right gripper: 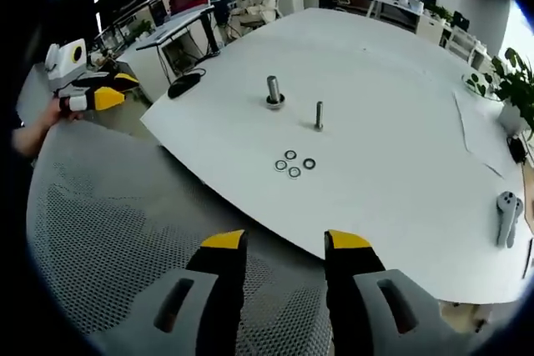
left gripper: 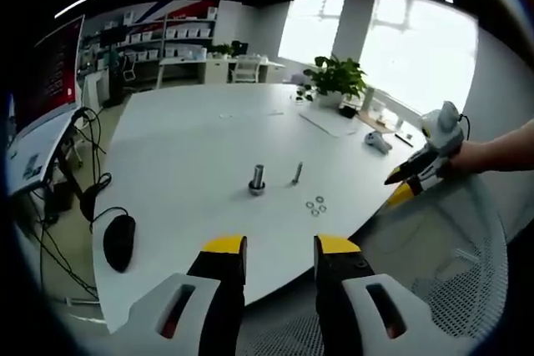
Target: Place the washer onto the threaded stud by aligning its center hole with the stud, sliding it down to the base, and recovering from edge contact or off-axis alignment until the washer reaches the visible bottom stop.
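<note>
While both grippers hang short of the white table (right gripper: pixel 400 122), jaws spread and empty, the mesh chair back (right gripper: pixel 108 231) lies under the right gripper (right gripper: pixel 285 243). Ahead of the left gripper (left gripper: pixel 279 246) stand the thick stud (left gripper: pixel 257 179) and thin stud (left gripper: pixel 297 173). Three washers (left gripper: pixel 316 204) lie flat just nearer the jaws.

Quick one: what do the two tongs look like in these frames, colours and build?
Both match. Left tongs: two black jaws with yellow tips rising from light grey housings, each with a dark slot. Right tongs: same black jaws, yellow tips, grey slotted housings. Seen from the other side, each has a white body. No sleeve shows at either wrist.
</note>
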Available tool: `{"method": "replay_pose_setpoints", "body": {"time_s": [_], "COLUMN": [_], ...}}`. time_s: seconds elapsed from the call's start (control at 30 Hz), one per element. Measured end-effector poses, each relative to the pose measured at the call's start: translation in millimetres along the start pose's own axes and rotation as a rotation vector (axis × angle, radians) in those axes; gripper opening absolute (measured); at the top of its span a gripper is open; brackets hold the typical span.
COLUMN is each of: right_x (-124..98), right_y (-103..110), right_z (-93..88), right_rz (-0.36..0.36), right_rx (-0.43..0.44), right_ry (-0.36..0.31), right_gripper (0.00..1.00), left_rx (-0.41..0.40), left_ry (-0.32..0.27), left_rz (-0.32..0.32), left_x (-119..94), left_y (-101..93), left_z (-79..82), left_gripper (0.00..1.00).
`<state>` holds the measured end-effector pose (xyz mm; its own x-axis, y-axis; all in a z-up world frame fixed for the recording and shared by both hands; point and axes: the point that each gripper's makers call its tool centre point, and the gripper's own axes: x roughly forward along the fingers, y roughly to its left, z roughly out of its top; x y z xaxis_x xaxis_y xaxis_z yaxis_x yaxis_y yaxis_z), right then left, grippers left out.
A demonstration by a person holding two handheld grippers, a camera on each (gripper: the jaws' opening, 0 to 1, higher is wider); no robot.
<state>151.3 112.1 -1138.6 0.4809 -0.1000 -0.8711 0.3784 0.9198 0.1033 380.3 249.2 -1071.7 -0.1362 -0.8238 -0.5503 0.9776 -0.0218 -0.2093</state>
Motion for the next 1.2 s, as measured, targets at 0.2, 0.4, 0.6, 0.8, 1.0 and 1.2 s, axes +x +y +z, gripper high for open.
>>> {"method": "replay_pose_setpoints", "body": {"time_s": [0.2, 0.4, 0.6, 0.8, 1.0, 1.2], "right_x": [4, 29, 62, 92, 110, 114], "right_y": [6, -3, -16, -31, -30, -28], "right_z": [2.9, 1.7, 29.8, 53.9, 51.4, 54.6], "right_rz": [-0.002, -0.013, -0.009, -0.047, -0.03, -0.036], "right_rx": [-0.094, -0.245, -0.141, -0.046, 0.021, 0.049], "right_ry": [0.042, 0.137, 0.111, 0.059, 0.09, 0.083], "right_gripper": [0.4, 0.43, 0.36, 0.33, 0.3, 0.28], "left_rx": [0.003, -0.004, 0.002, 0.001, -0.005, -0.004], "left_ry": [0.004, 0.004, 0.012, 0.01, 0.01, 0.022], "left_rz": [-0.001, 0.003, 0.001, 0.008, 0.015, 0.012], "left_x": [1, 1, 2, 1, 1, 2], "left_y": [0.5, 1.1, -0.3, 1.9, 3.4, 2.6], "left_z": [-0.2, -0.6, -2.1, -2.1, -2.0, -4.0], "left_gripper": [0.3, 0.3, 0.3, 0.3, 0.29, 0.29]}}
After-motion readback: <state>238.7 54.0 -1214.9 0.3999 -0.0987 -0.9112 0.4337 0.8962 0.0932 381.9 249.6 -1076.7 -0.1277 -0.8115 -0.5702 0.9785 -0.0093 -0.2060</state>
